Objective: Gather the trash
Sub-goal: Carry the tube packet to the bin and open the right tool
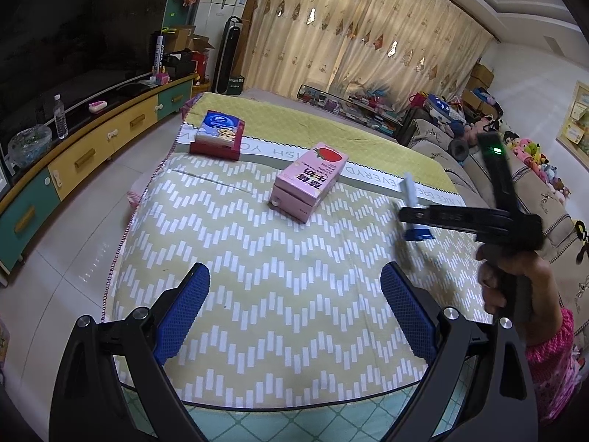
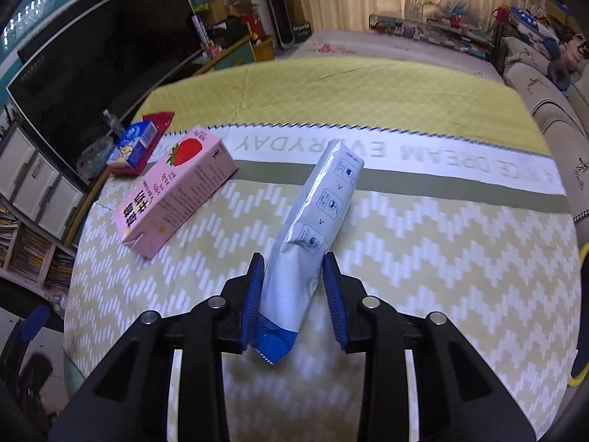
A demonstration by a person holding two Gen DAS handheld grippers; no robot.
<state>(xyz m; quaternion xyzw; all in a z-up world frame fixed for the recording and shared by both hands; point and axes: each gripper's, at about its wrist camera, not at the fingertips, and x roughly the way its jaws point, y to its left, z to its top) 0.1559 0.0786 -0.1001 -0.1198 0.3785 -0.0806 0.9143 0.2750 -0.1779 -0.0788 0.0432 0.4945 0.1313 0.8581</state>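
On the table's yellow-green chevron cloth, a pale blue-grey sachet with a dark blue sealed end lay lengthwise between the blue pads of the right gripper. The left pad touched the packet's side while the right pad stood just off it, so the jaws bracketed the sachet without visibly pinching it. Just to its left lay a pink strawberry milk carton on its side, and beyond that a blue-and-white box sat on a red tray.

From the left wrist view, the left gripper hung over the near part of the cloth with its pads spread wide and nothing between them. The right gripper appeared at the right, over the sachet, with the milk carton well ahead.
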